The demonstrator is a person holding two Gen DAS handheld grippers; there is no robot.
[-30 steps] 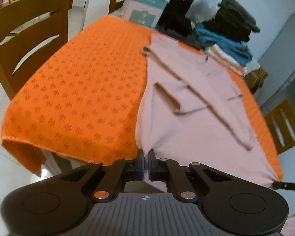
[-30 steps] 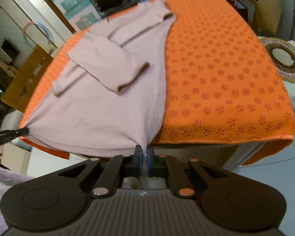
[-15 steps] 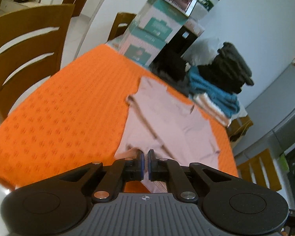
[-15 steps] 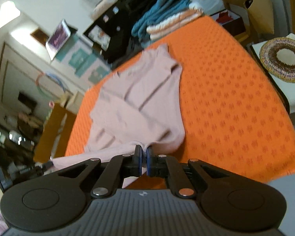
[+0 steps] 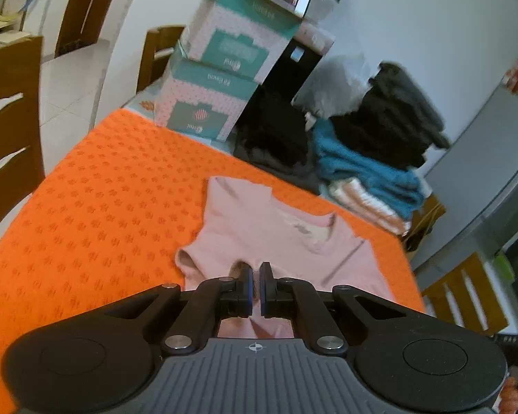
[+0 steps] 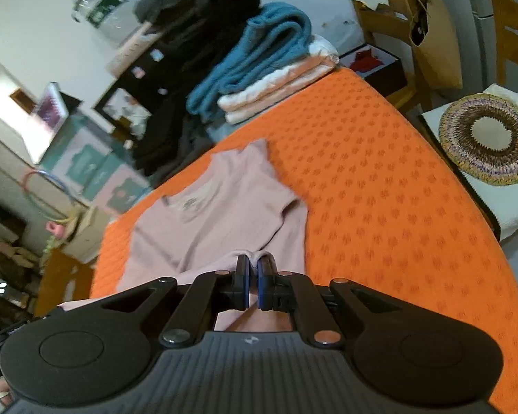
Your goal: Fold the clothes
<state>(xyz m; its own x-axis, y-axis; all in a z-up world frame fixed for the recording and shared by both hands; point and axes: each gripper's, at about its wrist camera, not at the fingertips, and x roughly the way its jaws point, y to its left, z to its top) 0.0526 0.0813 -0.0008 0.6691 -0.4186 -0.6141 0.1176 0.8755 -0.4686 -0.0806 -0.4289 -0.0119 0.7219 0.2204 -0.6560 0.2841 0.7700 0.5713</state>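
Note:
A pale pink long-sleeved top (image 5: 259, 231) lies on the orange patterned table cover (image 5: 103, 207), its neckline toward the far end. My left gripper (image 5: 255, 277) is shut on the top's bottom hem and holds it raised over the body. In the right wrist view the same top (image 6: 224, 214) shows, and my right gripper (image 6: 253, 276) is shut on the hem's other corner, lifted and carried forward over the garment. The lower part of the top hangs doubled under both grippers.
A stack of folded clothes, blue (image 5: 362, 169) over cream and under dark ones, sits at the table's far end beside teal and pink boxes (image 5: 217, 96). Wooden chairs (image 5: 7, 117) stand at the left and right. A woven round mat (image 6: 487, 138) lies on a side surface.
Both grippers have lifted the hem from the table's near edge and carried it forward over the top toward the neckline. The top now lies doubled and looks shorter.

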